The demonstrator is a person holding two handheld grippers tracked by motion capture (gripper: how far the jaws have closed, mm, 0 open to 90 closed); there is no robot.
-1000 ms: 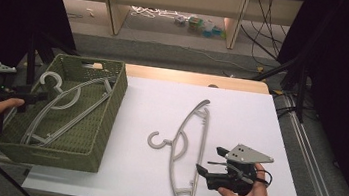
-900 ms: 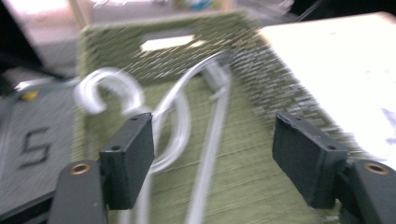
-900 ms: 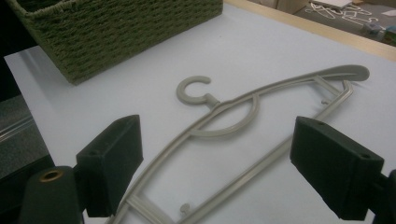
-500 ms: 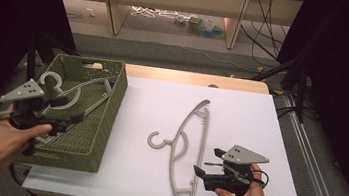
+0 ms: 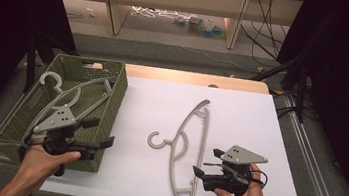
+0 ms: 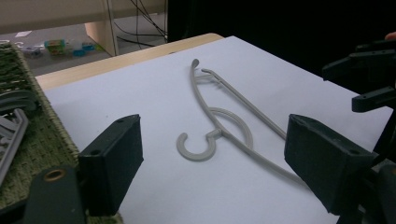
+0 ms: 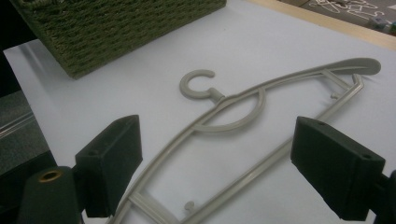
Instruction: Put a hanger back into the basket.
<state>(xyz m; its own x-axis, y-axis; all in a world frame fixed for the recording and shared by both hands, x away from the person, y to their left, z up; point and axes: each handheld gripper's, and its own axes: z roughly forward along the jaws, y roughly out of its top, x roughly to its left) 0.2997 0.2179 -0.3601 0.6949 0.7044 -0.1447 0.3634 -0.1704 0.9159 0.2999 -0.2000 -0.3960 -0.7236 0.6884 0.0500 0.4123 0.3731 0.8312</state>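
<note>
Left tool [image 5: 98,148] has just spread its jaws, empty, by the basket [image 5: 112,95]; right tool [image 5: 198,174] gapes at the hanger's [image 5: 189,145] four o'clock.

1. Your left gripper [image 5: 99,144] sits low at the left, jaws wide apart and nothing between them after just opening, pointing right.
2. Your right gripper [image 5: 204,167] rests low at the right in your hand, jaws spread and empty, pointing left.

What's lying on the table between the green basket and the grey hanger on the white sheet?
Nothing: between the green basket and the grey hanger there is bare white sheet, as the high view shows.
</note>
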